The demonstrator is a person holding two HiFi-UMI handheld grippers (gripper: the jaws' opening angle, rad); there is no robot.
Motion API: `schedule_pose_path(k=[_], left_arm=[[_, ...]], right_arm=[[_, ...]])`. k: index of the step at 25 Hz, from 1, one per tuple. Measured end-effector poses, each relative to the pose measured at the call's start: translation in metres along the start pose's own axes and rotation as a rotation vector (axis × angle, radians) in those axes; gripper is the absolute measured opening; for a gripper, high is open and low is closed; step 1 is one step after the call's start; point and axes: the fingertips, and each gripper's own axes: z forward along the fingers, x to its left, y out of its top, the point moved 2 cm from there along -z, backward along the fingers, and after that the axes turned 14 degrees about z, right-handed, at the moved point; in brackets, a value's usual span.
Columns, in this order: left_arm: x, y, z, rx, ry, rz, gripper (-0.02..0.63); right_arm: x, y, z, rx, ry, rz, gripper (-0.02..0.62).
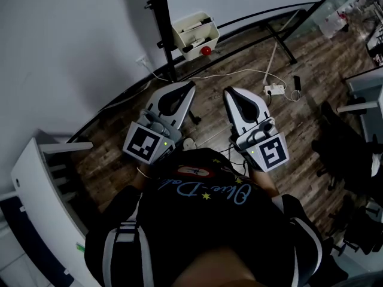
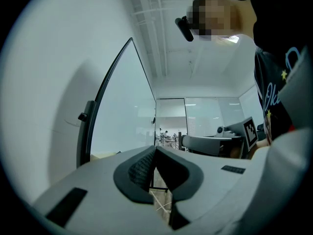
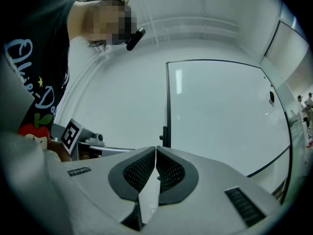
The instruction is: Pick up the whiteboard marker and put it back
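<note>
White left gripper [image 1: 191,85], white right gripper [image 1: 228,91], brown plank floor [image 1: 311,61].

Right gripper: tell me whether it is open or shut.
Shut. In its own view the right gripper has its fingers meeting at the tips, nothing between them.

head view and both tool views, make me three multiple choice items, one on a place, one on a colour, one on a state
1. Where is the white tray?
A. beside the black pole
B. between the two tools
C. on the person's lap

2. What colour is the round thing right by the tray?
A. blue
B. red
C. yellow

3. How are the left tool and right tool?
A. both shut, empty
B. both wide open
C. right one shut on a marker

Answers:
1 A, the tray sits just right of the pole, well ahead of both tools.
2 B, it shows plainly red in the head view.
3 A, in each tool view the jaw tips meet with nothing between them.
</note>
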Motion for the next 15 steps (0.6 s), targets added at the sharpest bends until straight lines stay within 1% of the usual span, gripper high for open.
schedule_pose_path(k=[4,8,12,15], left_arm=[[0.013,-0.003,-0.001,0.002,0.005,0.011,0.000],[0.027,-0.002,-0.003,-0.014,0.016,0.023,0.000],[0.028,0.000,-0.005,-0.047,-0.002,0.024,0.000],[0.027,-0.002,-0.006,-0.050,-0.013,0.015,0.000]], right_arm=[[0.000,-0.002,0.011,0.005,-0.003,-0.007,0.038],[0.000,-0.001,0.016,-0.008,-0.027,-0.018,0.038],[0.004,-0.003,0.022,-0.005,-0.027,-0.022,0.038],[0.005,-0.004,0.025,0.001,-0.029,-0.028,0.038]])
